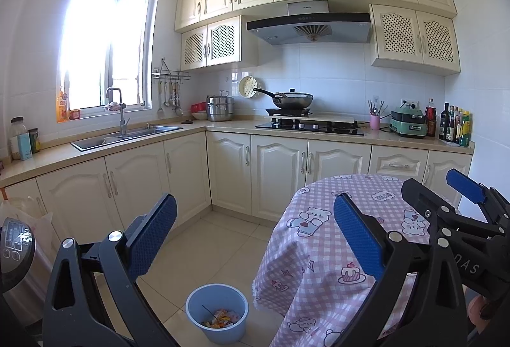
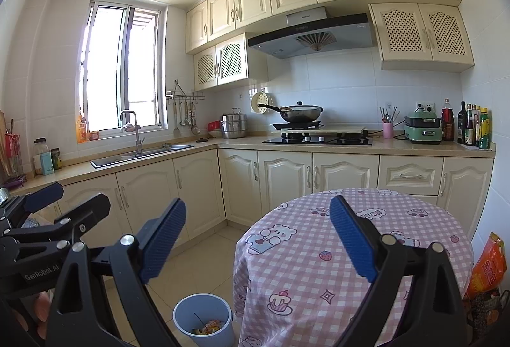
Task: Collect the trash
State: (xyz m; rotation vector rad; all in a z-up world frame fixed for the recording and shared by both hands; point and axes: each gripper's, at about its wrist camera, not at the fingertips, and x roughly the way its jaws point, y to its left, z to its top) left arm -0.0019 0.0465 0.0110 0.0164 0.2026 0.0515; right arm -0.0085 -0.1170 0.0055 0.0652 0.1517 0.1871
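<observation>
A pale blue bin (image 1: 217,313) stands on the tiled floor beside a round table (image 1: 322,251) with a pink checked cloth; colourful wrappers (image 1: 222,319) lie in its bottom. In the right wrist view the same bin (image 2: 204,320) holds the wrappers (image 2: 207,328). My left gripper (image 1: 255,219) hovers open above the bin and the table's edge, nothing between its blue pads. My right gripper (image 2: 258,225) is also open and empty, held above the table (image 2: 318,267). Each gripper shows in the other's view: the right gripper (image 1: 446,190) at the right, the left gripper (image 2: 73,197) at the left.
L-shaped cream kitchen cabinets with a sink (image 1: 127,135), a hob with a wok (image 1: 291,99) and bottles (image 1: 454,123) lie beyond. A rice cooker (image 1: 16,257) stands at the left. An orange snack bag (image 2: 486,264) sits to the right of the table.
</observation>
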